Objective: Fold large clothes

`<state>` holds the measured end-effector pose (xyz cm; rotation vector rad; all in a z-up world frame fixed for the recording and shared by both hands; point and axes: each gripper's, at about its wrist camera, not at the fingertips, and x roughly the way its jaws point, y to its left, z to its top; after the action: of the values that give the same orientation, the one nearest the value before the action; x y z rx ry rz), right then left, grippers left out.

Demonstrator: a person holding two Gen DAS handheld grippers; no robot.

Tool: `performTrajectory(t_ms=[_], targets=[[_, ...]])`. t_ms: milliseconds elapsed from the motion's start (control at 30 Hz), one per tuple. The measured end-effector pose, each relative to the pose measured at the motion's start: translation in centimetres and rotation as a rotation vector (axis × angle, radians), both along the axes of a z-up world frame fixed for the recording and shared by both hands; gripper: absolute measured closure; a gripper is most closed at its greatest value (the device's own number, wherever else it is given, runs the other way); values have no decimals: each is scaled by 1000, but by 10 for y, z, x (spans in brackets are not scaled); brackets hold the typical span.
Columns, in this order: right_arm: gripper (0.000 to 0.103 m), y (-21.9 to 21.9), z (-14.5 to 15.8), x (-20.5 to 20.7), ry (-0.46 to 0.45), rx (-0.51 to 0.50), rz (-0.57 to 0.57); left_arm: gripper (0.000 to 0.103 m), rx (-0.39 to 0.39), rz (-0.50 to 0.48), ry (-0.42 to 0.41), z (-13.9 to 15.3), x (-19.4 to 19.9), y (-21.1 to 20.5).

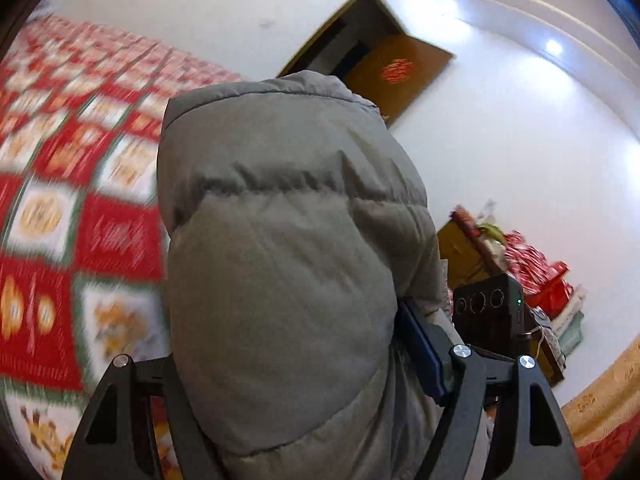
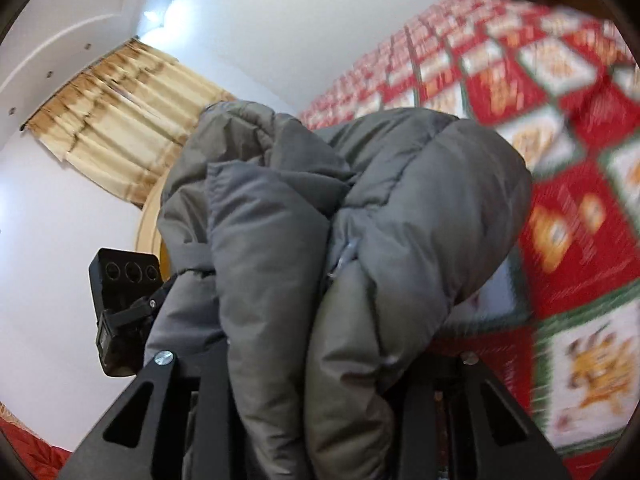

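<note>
The left gripper (image 1: pixel 304 380), jaws fairly wide, clamps a thick fold of the grey puffer jacket (image 1: pixel 280 220). The right gripper (image 2: pixel 320 380), narrower, pinches bunched jacket above the red patterned bedspread (image 2: pixel 580 220).

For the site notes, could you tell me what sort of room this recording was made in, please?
Most likely a home bedroom: a red patterned quilt spreads over what looks like a bed, a wooden door stands open, and a beige curtain hangs on the wall.
</note>
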<state>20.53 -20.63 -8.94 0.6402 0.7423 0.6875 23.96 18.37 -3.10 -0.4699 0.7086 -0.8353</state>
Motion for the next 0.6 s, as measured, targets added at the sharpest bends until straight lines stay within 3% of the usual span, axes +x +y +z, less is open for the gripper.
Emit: performTrajectory(t_ms=[133,300,433,600], targets=[[69,-53,51,-13,-67,27,-77,28,-75,-99,-53,34,18,-32],[69,-119,95,-30,-120,-74,-227,28,-85,-212,-84,45,53,-109],[70,-167,80,-18,-62,-113,-338,28,20,-232,-42,16,90,-172],[73,-204,23,14,68,-187,-414,28,274,-192,31,-44,130,-230]])
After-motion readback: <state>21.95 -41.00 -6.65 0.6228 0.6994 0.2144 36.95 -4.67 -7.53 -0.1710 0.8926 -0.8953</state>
